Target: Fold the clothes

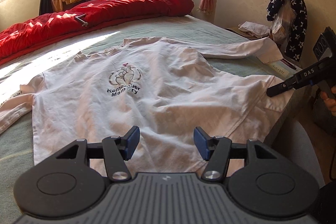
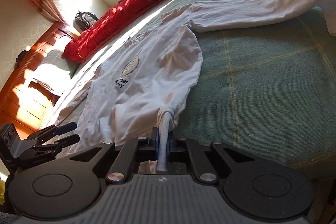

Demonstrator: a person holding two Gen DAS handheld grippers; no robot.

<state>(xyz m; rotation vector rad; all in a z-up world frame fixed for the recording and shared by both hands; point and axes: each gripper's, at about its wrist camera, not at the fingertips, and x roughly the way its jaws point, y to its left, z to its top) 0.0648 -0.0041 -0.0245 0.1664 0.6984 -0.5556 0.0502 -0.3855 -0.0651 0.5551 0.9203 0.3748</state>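
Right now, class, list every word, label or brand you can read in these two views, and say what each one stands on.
"Remember Memory": printed in dark letters under the emblem on the white long-sleeved shirt, creased across the middle; the right wrist view shows only its end letters.
"DAS": white letters on the right gripper.
A printed strip on the bed edge beside the sleeve cuff: upside down and too blurred to read.
A small mark on the left gripper body: too small to read.

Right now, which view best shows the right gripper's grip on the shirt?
The right wrist view: the right gripper is shut on a pinched fold of the shirt hem. The left wrist view shows only its tip at the hem's corner.
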